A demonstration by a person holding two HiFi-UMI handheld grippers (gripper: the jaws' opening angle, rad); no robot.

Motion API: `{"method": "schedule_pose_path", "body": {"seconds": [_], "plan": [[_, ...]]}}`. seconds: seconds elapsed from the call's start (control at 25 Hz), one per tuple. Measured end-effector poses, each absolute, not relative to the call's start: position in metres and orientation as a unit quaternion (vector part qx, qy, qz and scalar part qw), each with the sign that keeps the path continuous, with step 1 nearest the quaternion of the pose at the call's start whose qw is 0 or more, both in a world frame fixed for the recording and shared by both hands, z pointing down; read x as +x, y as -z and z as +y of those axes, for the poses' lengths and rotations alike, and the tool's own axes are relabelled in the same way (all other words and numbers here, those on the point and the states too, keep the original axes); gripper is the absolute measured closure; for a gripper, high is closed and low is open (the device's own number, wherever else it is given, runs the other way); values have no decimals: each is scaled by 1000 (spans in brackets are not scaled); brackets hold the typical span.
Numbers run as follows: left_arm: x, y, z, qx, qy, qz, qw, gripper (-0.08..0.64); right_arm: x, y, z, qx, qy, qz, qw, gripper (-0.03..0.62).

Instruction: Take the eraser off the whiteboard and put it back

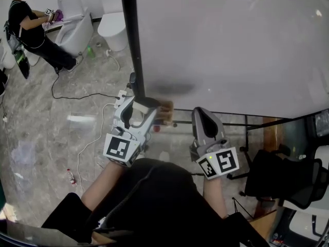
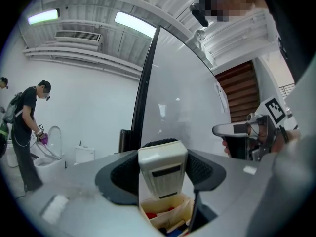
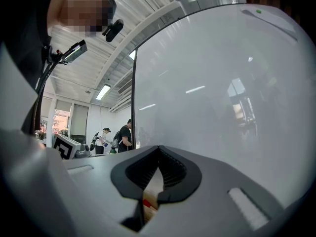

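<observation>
The left tongs (image 1: pixel 143 112) pointed level at the board and pinched a cream eraser (image 2: pixel 163 174) between their dark ribbed pads. The eraser was upright and off the whiteboard (image 1: pixel 231 45), just in front of its lower left part. Whether it touched the board could not be told. The right tongs (image 1: pixel 201 116), just beside them, were pressed together with nothing between them. A small beige box (image 2: pixel 170 214) with red and blue items sat below the eraser at the board's foot. Far off on the marble floor (image 1: pixel 41 133), a person (image 1: pixel 31 27) bent over a white toilet (image 1: pixel 77 19).
</observation>
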State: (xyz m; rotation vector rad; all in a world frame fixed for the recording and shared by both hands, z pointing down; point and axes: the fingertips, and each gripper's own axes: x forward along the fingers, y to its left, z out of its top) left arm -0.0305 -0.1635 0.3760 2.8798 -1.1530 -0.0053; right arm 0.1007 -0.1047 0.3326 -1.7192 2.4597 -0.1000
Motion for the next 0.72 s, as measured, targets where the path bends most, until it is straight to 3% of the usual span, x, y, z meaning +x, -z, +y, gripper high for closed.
{"method": "schedule_pose_path", "body": {"seconds": [0.72], "plan": [[-14,-410,-168,896,-20,-441,37,267,113,-339,-112,-535,41,842,61,583]]}}
